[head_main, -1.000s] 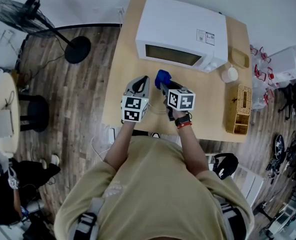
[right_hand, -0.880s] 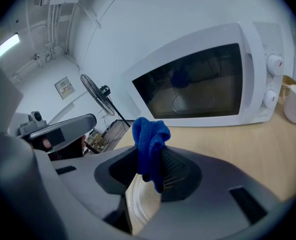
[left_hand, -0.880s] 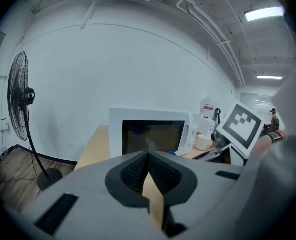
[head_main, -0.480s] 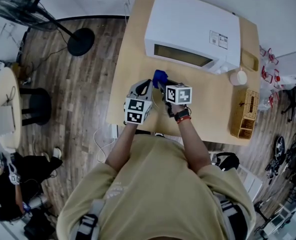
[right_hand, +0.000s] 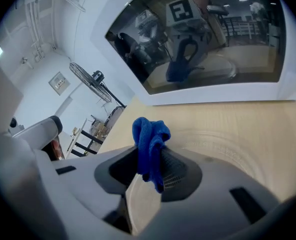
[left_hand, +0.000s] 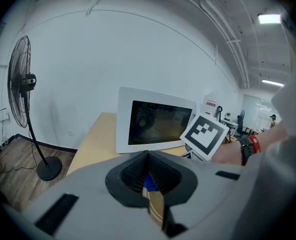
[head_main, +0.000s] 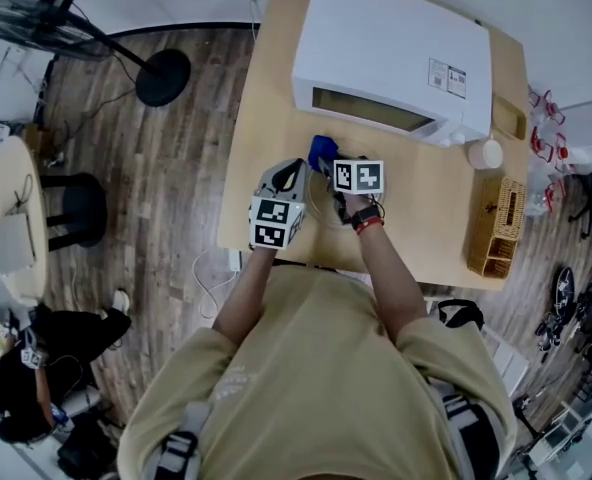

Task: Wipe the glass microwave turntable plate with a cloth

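The glass plate [right_hand: 228,144] lies flat on the wooden surface [head_main: 266,98], just in front of the microwave's dark door. It shows in the right gripper view as faint, clear concentric ridges, just right of the jaws. From the head view it is too transparent to make out.

The blue cloth [right_hand: 150,144] hangs bunched between the jaws of the right gripper [right_hand: 149,156], which are pinched on it. A wad stands up above the tips and a tail hangs below. Cloth and gripper are mirrored in the door glass. This gripper is held low and angled down, so its jaws look along the surface toward the microwave [head_main: 396,53].

The left gripper [left_hand: 148,156] stands just beside it on the person's left, tilted so its view runs level across the surface to the microwave. Its jaws are drawn together at the tips, leaving only a thin slit lower down, where a bit of blue and a tan strip show. Whether the plate's rim sits in that slit cannot be told.

Both forearms reach forward from the torso, close together, over the near edge of the surface. The marker cubes face upward. The right wrist [head_main: 366,223] wears a dark watch and a red band.

A wicker basket [head_main: 496,228] sits at the right end of the surface, and a standing fan [head_main: 66,28] is on the wood floor to the left.
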### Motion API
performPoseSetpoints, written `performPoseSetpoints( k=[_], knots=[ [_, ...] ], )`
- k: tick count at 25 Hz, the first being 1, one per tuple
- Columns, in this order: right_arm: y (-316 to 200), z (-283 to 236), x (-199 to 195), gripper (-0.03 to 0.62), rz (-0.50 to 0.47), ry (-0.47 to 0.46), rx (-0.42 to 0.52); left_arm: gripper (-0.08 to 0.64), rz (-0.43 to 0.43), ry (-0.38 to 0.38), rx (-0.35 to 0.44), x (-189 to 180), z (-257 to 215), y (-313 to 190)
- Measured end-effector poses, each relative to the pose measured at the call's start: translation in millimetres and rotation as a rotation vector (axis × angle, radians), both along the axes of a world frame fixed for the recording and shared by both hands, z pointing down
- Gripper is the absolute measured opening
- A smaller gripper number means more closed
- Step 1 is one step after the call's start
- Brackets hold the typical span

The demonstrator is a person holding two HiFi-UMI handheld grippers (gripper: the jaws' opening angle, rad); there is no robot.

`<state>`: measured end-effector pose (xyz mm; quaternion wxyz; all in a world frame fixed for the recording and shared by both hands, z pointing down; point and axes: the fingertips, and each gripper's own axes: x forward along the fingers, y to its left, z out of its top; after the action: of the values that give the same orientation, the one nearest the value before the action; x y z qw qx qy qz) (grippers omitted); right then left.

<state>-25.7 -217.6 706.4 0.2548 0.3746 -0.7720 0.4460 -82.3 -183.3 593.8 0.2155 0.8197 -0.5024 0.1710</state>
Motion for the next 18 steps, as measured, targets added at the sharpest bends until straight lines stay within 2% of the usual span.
performPoseSetpoints(
  k=[18],
  knots=[
    [-9, 15, 24, 0.138, 0.022, -0.003, -0.029, 0.018, 0.056, -0.009, -0.040, 27, 15, -13]
  ],
)
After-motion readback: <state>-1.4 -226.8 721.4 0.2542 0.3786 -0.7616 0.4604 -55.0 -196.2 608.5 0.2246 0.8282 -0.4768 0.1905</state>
